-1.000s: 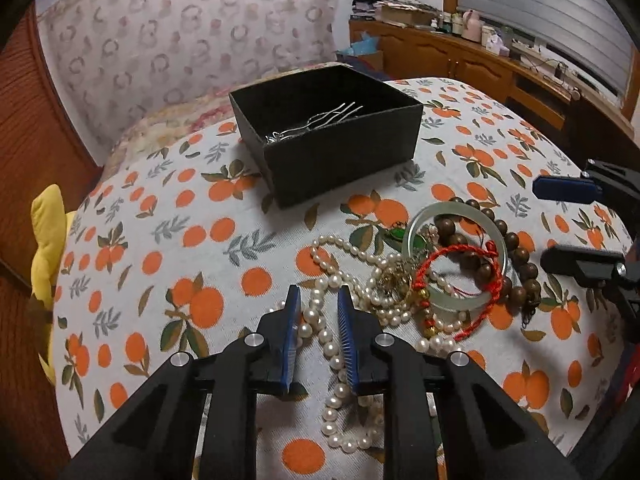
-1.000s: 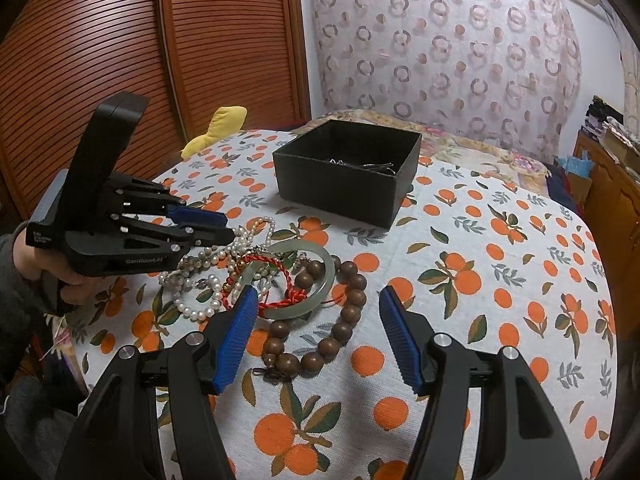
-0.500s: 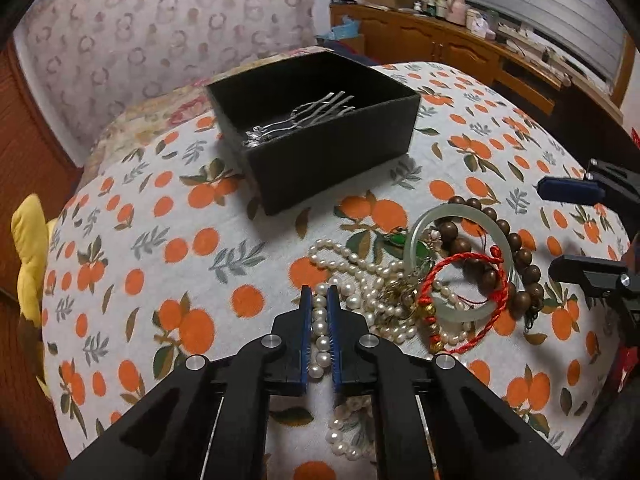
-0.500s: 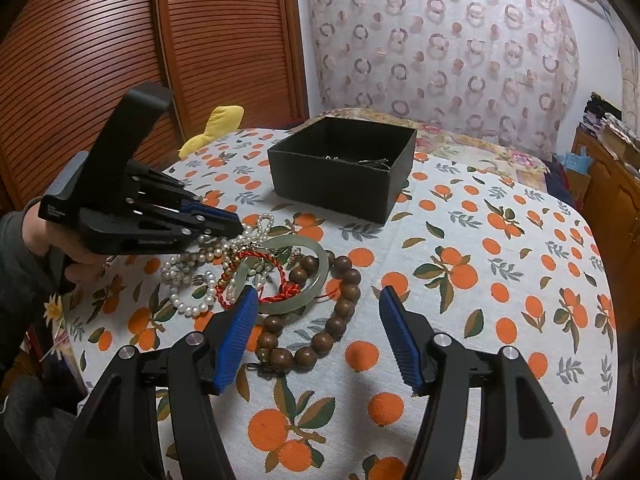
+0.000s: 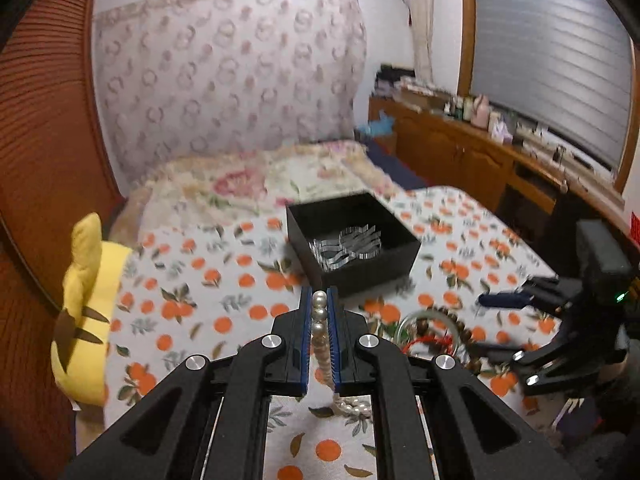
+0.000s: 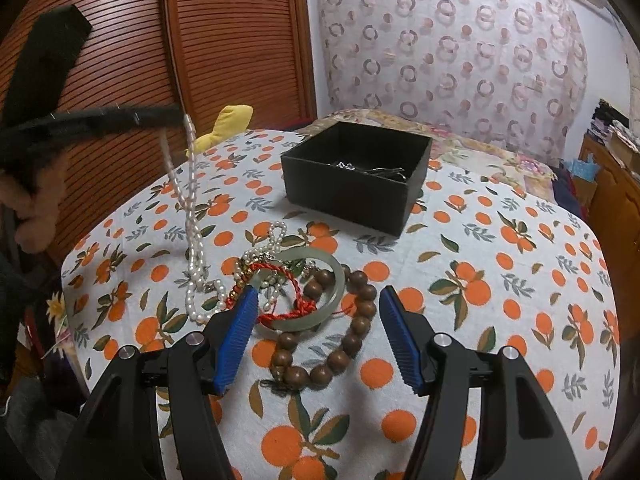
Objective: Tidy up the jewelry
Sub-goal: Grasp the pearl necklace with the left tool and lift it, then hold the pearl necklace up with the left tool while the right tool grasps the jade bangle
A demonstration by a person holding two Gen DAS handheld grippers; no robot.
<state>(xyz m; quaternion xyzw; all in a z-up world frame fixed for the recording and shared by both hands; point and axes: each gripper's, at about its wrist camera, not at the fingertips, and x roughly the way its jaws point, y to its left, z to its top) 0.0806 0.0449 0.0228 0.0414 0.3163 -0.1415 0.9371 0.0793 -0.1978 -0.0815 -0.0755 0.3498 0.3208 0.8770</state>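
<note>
My left gripper [image 5: 319, 300] is shut on the white pearl necklace [image 5: 319, 316] and holds it raised; in the right wrist view the strand [image 6: 191, 216] hangs from it [image 6: 180, 114] down to the table. A jade bangle [image 6: 334, 292], a red cord bracelet [image 6: 294, 304] and a brown wooden bead bracelet [image 6: 352, 336] lie in a pile. My right gripper [image 6: 314, 312] is open, low over that pile. The black box [image 6: 356, 176] with silver hair pins [image 5: 346, 248] stands beyond.
The table [image 6: 520, 280] has an orange-print cloth. A yellow plush toy [image 5: 86, 312] lies at its left edge. A bed [image 5: 248, 184] and a wooden cabinet [image 5: 460, 152] stand behind. A wooden slatted door [image 6: 220, 40] is at the left.
My left gripper closed on the pearl necklace and lifted it well above the table, so the strand now hangs. My right gripper stayed open over the pile.
</note>
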